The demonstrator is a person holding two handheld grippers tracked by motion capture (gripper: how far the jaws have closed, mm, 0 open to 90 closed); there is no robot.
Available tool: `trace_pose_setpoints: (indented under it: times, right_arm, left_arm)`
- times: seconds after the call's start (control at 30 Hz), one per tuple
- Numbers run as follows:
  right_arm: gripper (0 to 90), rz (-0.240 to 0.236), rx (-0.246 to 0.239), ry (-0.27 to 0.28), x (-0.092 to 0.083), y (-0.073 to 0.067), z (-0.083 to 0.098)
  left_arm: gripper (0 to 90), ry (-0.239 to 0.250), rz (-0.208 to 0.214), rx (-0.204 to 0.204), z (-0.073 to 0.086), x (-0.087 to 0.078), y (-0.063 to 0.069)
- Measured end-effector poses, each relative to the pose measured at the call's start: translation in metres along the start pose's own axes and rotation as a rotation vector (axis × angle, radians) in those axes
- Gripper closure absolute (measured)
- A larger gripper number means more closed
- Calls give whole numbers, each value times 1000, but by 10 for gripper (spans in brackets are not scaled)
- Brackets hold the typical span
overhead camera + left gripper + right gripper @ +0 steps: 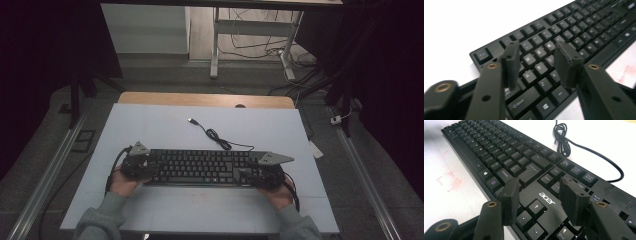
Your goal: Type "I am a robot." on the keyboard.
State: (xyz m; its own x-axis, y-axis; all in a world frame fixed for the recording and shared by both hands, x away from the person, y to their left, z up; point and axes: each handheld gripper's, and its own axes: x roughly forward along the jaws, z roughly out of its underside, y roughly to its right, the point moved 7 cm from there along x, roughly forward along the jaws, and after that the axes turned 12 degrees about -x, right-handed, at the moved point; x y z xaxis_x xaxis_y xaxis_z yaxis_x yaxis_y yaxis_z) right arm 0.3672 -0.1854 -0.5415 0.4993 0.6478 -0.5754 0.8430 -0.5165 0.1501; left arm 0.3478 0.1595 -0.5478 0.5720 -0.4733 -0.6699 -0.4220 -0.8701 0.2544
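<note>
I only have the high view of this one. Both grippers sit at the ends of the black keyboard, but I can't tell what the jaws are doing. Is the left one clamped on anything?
Observer: No. In the left gripper view the left gripper has its jaws apart above the keyboard, over the A, S, Z and X keys, with nothing pinched between the pads.
Operator: And the right one?
Observer: The right gripper is also open, its jaws hovering over the arrow keys, on either side of the white acer logo.
Operator: Anything on the table surface I can't make out from above?
Observer: Yes, a faint red square outline is drawn on the white table just off the keyboard's near edge.
</note>
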Motion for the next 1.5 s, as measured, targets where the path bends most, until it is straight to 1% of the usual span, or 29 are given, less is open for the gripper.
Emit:
trace_pose_setpoints:
  times: [0.07, 0.23, 0.3, 0.33, 0.43, 0.6, 0.8, 1.13, 1.5]
  right_arm:
    - [507, -3, 2, -2, 0, 0, 1]
    - [507, 0, 1, -2, 1, 0, 1]
    - [507, -2, 3, -2, 1, 0, 1]
    - [508, 0, 3, -1, 1, 0, 1]
    - [507, 0, 1, -4, 1, 0, 1]
    - [507, 2, 0, -6, 1, 0, 1]
    - [507, 1, 1, -9, 1, 0, 2]
    - [507, 2, 3, -13, 2, 0, 2]
    - [507, 2, 2, -14, 2, 0, 2]
  left_arm:
    - [602, -9, -8, 3, 1, 1, -2]
    - [690, -23, -14, 10, 3, 2, -4]
    - [745, -36, -20, 21, 5, 3, -4]
    - [786, -44, -22, 29, 6, 3, -5]
    - [877, -61, -17, 37, 8, 5, -5]
    - [883, -84, -37, 50, 10, 8, -6]
    - [883, -92, -47, 54, 11, 10, -6]
    - [883, -105, -53, 60, 13, 16, -3]
    - [882, -113, -57, 57, 14, 19, -5]
